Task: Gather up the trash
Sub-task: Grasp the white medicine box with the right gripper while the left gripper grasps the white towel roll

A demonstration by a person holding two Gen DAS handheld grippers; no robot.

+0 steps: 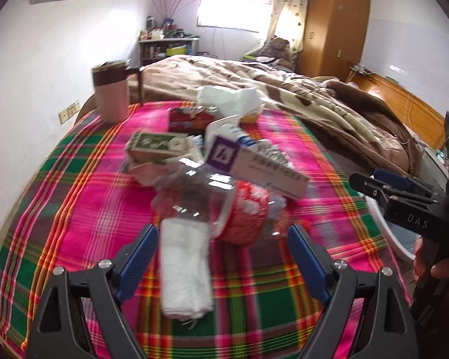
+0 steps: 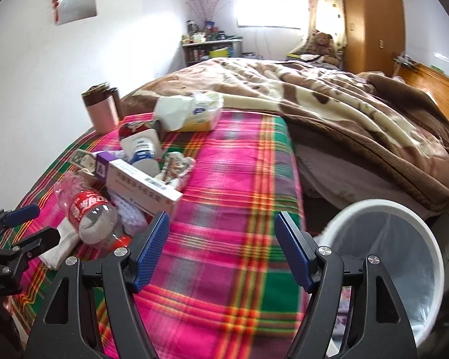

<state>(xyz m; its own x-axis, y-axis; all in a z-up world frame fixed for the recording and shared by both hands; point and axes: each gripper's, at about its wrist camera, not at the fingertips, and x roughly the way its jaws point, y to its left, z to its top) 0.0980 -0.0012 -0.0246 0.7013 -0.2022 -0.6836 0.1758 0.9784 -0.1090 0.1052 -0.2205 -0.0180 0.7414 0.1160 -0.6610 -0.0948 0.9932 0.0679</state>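
Trash lies piled on a plaid cloth: a clear plastic bottle with a red label (image 1: 248,209) (image 2: 89,209), a folded white tissue (image 1: 184,269), a white and purple carton (image 1: 254,167) (image 2: 140,182), a green box (image 1: 152,146) and a red packet (image 1: 188,119). My left gripper (image 1: 223,233) is open and hovers just short of the bottle, with the tissue lying between its fingers. My right gripper (image 2: 221,221) is open over bare cloth, right of the pile, holding nothing. A white lined bin (image 2: 389,209) stands at the lower right beside the table.
A pink lidded mug (image 1: 110,92) (image 2: 100,110) stands at the table's far left corner. A tissue pack (image 1: 233,98) (image 2: 194,113) sits at the far edge. A bed with a brown blanket (image 2: 329,104) borders the table on the far right side.
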